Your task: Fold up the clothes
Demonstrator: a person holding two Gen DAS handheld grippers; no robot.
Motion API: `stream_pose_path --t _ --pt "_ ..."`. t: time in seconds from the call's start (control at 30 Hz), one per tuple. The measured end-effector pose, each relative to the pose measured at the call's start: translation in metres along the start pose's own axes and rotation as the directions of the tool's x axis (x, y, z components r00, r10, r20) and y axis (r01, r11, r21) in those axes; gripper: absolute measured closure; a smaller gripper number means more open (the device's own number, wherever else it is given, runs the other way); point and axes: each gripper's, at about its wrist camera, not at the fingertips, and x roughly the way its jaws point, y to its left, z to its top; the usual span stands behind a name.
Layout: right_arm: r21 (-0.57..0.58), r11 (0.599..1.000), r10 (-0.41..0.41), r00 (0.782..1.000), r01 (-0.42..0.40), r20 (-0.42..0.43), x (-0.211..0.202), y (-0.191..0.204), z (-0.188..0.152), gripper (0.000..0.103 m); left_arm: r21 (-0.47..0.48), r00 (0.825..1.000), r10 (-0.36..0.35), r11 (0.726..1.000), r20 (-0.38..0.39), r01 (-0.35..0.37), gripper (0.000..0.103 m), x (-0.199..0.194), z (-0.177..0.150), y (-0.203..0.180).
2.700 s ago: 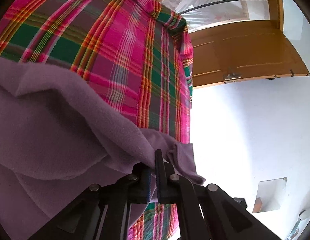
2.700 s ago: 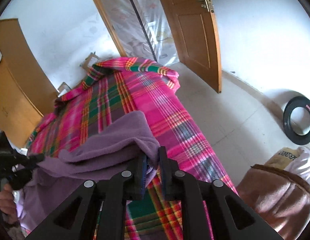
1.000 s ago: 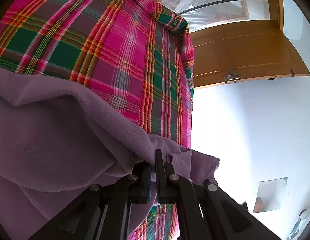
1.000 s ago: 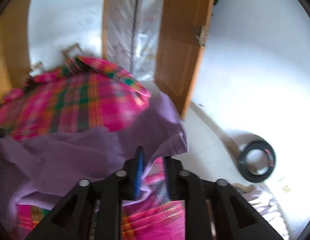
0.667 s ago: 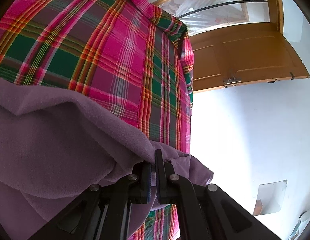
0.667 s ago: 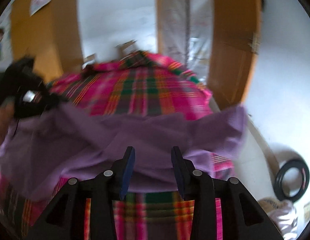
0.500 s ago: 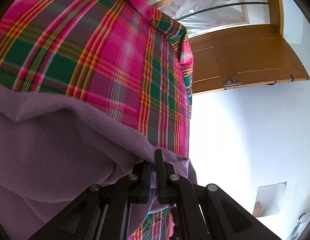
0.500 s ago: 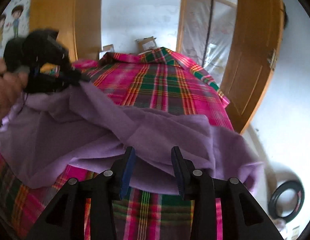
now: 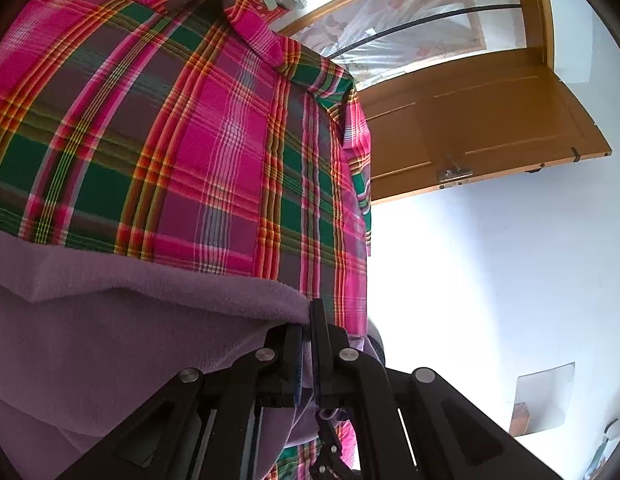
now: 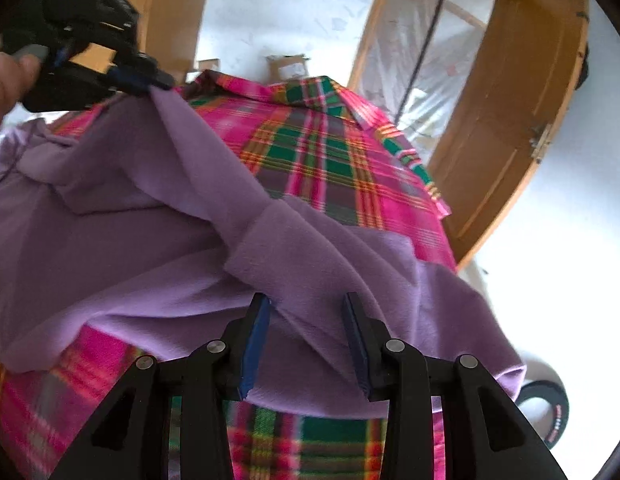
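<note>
A purple fleece garment point(image 10: 158, 240) lies rumpled on a bed with a pink and green plaid cover point(image 10: 329, 152). My left gripper point(image 9: 308, 316) is shut on an edge of the purple garment point(image 9: 130, 340), lifting it. In the right wrist view the left gripper point(image 10: 150, 80) shows at the upper left, held by a hand and pinching a raised corner. My right gripper point(image 10: 306, 312) is open, its fingers apart just above the garment's near fold, holding nothing.
An open wooden door point(image 10: 509, 140) and a plastic-covered doorway point(image 10: 421, 60) stand right of the bed. A black ring point(image 10: 549, 412) lies on the white floor at the lower right. Cardboard boxes point(image 10: 288, 66) sit beyond the bed's far end.
My right gripper let go of the garment, opened, and swung to face it from the bed's near side. The released part dropped onto the bed. My left gripper kept its hold.
</note>
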Motion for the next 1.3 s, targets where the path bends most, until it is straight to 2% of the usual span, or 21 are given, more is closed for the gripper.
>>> stream_pose_path --t 0.1,0.17,0.23,0.33,0.43,0.57,0.73,0.83,1.03,1.3 --pt "0.024 0.999 -0.03 1.0 0.03 0.005 0.003 -0.007 0.008 0.065 0.014 1.0 0.007 1.0 -0.005 -0.007 0.1 0.003 0.005 -0.003" --pt "0.041 0.998 -0.05 0.999 0.05 0.009 0.005 -0.012 0.014 0.075 0.022 1.0 0.012 1.0 -0.004 -0.012 0.1 0.004 0.009 -0.004" --pt "0.057 0.996 -0.07 0.997 0.069 0.012 0.007 -0.017 0.019 0.094 0.025 1.0 0.014 1.0 0.0 -0.014 0.1 0.005 0.014 -0.003" --pt "0.082 0.992 -0.1 0.995 0.099 0.015 0.009 -0.024 0.027 0.097 0.027 1.0 0.02 0.999 0.01 -0.02 0.1 0.005 0.021 -0.001" --pt "0.103 0.987 -0.13 0.991 0.128 0.02 0.013 -0.031 0.036 0.098 0.037 0.999 0.037 0.999 0.018 -0.037 0.1 0.008 0.028 -0.001" --pt "0.071 0.983 -0.172 0.984 0.169 0.044 0.026 -0.039 0.064 0.098 0.039 0.998 0.054 0.998 0.028 -0.055 0.1 0.015 0.041 0.002" --pt "0.094 0.971 -0.223 0.975 0.221 0.014 0.059 -0.062 0.095 0.099 0.031 0.997 0.072 0.997 0.037 -0.073 0.1 0.025 0.06 0.005" --pt "0.118 0.968 -0.222 0.975 0.222 -0.014 0.077 -0.075 0.106 0.099 0.025 0.995 0.092 0.995 0.041 -0.093 0.1 0.034 0.073 0.007" --pt "0.138 0.957 -0.249 0.967 0.254 -0.054 0.109 -0.093 0.121 0.099 0.024 0.992 0.116 0.993 0.04 -0.117 0.1 0.051 0.093 0.008" --pt "0.158 0.931 -0.315 0.944 0.328 -0.102 0.141 -0.116 0.127 0.099 0.029 0.988 0.145 0.989 0.051 -0.147 0.1 0.065 0.114 0.01"
